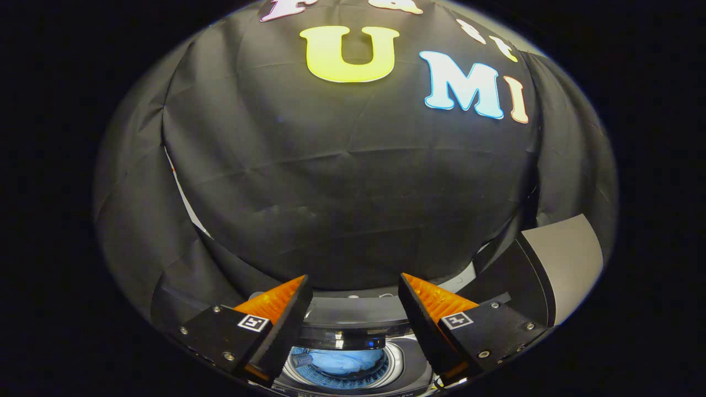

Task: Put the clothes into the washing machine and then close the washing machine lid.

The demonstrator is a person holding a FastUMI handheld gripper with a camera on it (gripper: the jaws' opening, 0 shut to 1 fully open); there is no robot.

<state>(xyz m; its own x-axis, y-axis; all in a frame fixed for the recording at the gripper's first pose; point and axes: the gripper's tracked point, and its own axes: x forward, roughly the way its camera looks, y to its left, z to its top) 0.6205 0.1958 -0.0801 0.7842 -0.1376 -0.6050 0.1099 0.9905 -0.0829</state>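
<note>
My gripper (354,289) is open, its fingers spread wide with nothing between them. Below and between the fingers lies the top-loading washing machine (411,361), seen from above. A light blue garment (345,361) lies inside its round drum. The machine's lid (353,317) stands raised at the back of the opening, just beyond the fingertips, seen edge-on. The gripper hovers above the drum opening and touches neither the lid nor the clothes.
A grey panel (568,259) with a dark face stands to the right of the machine. Black cloth hangs close behind the machine.
</note>
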